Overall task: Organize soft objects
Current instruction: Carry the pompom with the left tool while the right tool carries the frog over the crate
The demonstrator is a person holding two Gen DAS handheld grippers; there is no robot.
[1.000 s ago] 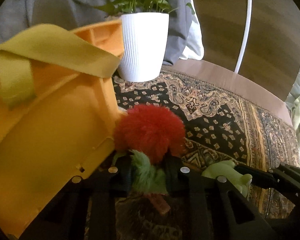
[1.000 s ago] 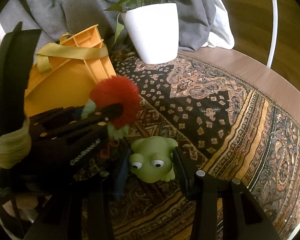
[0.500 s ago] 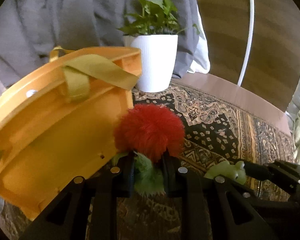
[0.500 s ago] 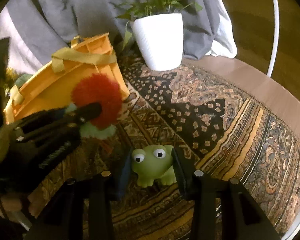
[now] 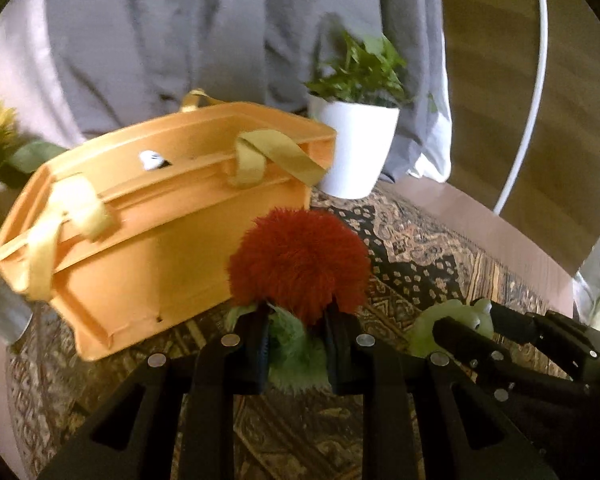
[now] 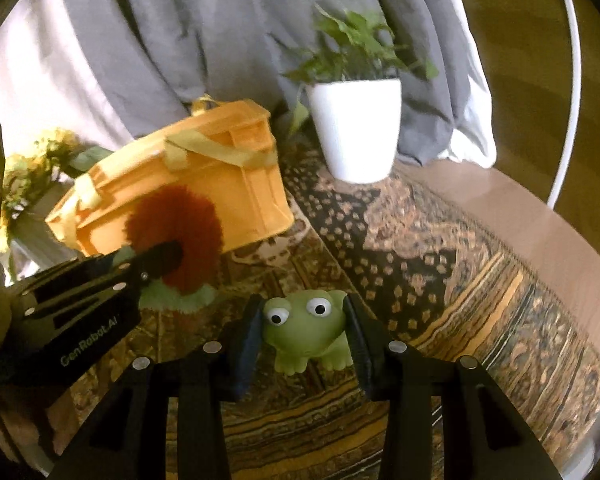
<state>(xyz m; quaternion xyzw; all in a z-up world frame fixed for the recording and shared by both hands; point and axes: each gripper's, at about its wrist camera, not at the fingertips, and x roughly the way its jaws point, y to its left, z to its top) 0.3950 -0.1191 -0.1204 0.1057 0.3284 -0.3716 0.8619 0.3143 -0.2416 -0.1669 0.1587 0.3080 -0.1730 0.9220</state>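
My left gripper (image 5: 296,340) is shut on the green base of a fluffy red pom-pom toy (image 5: 300,260), held above the rug just in front of the orange basket (image 5: 152,232). From the right wrist view the same toy (image 6: 176,236) shows at the left, in the left gripper (image 6: 156,264). My right gripper (image 6: 304,336) is shut on a green frog toy (image 6: 306,332) with googly eyes, lifted off the rug; both pads press its sides. In the left wrist view the frog (image 5: 448,328) peeks out at the lower right. Something small and white (image 5: 150,160) shows inside the basket.
A white pot with a green plant (image 6: 356,136) stands on the patterned rug (image 6: 440,280) right of the basket. Grey and white cloth (image 6: 204,36) hangs behind. Yellow flowers (image 6: 32,168) sit at the far left. A white hoop (image 6: 572,92) curves on the right over wooden floor.
Both grippers have risen with their toys; the rug lies lower now. The left one drew back from the basket, so its rim and inside show. The frog is off the rug.
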